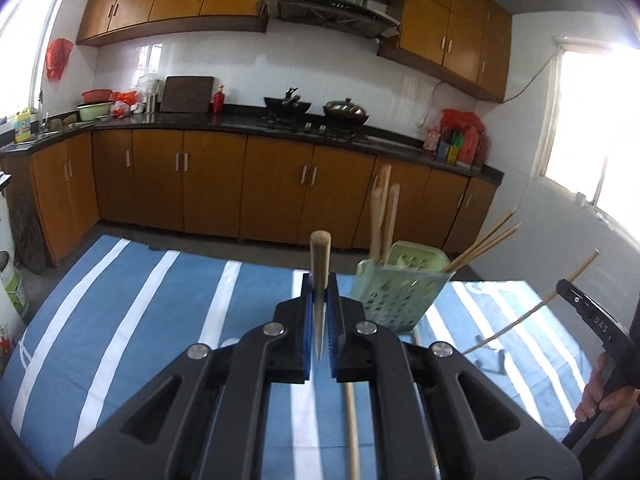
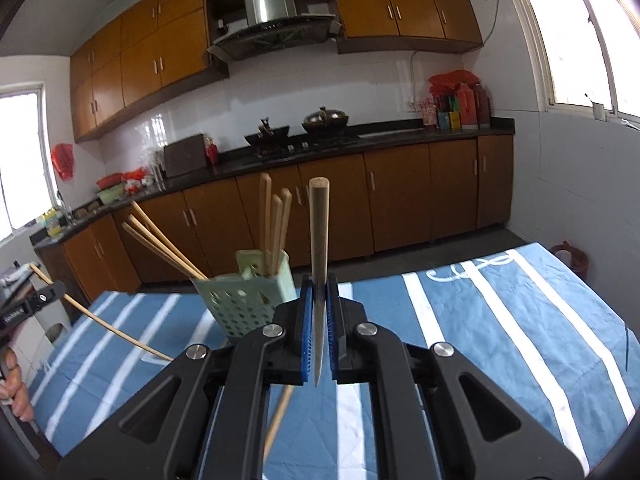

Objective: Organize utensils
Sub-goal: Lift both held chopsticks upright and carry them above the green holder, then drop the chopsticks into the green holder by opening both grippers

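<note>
Each gripper is shut on one wooden chopstick that stands up between its blue pads. My left gripper (image 1: pixel 319 286) holds its chopstick (image 1: pixel 319 256) left of the green perforated utensil holder (image 1: pixel 394 294). My right gripper (image 2: pixel 319 286) holds its chopstick (image 2: pixel 319 224) right of the holder (image 2: pixel 244 304). The holder stands on the blue striped tablecloth (image 1: pixel 160 312) and has several chopsticks in it. The right gripper with its chopstick (image 1: pixel 532 312) shows at the right edge of the left wrist view. The left gripper's chopstick (image 2: pixel 96 322) shows at the left of the right wrist view.
One more chopstick (image 1: pixel 352 428) lies on the cloth under my left gripper; it also shows in the right wrist view (image 2: pixel 278 420). Beyond the table's far edge are the floor and brown kitchen cabinets (image 1: pixel 280 192) with a stove (image 1: pixel 316 120) on the counter.
</note>
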A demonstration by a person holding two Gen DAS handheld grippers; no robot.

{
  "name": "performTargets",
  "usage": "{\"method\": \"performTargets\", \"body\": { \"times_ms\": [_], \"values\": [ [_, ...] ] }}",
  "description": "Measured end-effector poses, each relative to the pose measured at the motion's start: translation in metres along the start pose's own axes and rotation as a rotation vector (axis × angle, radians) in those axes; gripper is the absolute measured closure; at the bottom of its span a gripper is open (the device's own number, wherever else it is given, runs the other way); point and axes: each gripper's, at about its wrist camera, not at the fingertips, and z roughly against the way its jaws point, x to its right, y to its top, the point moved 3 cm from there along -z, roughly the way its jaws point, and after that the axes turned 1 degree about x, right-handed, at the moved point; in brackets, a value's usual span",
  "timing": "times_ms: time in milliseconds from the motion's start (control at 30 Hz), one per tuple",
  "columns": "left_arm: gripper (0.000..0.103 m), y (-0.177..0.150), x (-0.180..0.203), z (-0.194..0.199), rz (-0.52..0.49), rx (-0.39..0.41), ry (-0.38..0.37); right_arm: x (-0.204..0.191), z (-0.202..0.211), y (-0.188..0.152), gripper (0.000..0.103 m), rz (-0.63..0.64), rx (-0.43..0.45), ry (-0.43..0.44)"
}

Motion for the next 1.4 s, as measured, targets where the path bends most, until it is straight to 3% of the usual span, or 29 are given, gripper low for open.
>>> {"method": "performTargets", "body": {
  "times_ms": [233, 333, 567, 800, 1133, 1400],
  "values": [
    [0.095, 0.047, 0.029, 0.022, 0.012, 0.090, -0.107, -0.021, 0.024, 0.055, 0.096, -0.046, 0.128, 0.133],
    [0.095, 0.068, 0.044, 0.028, 0.027, 0.157, -0.131, -0.030, 0.026, 0.073, 0.096, -0.046, 0.189, 0.150],
    [0.095, 0.101, 0.067, 0.012, 0.031, 0.246, -0.110, -0.042, -0.004, 0.080, 0.096, -0.015, 0.215, 0.113],
    [0.095, 0.105, 0.078, -0.026, 0.035, 0.283, -0.067, -0.044, -0.038, 0.074, 0.096, 0.008, 0.182, 0.087],
    [0.095, 0.086, 0.079, -0.084, 0.020, 0.177, -0.041, -0.048, -0.068, 0.055, 0.096, 0.027, 0.084, 0.087],
    [0.093, 0.079, 0.067, -0.082, 0.025, 0.162, -0.035, -0.046, -0.064, 0.055, 0.094, 0.005, 0.069, 0.083]
  ]
}}
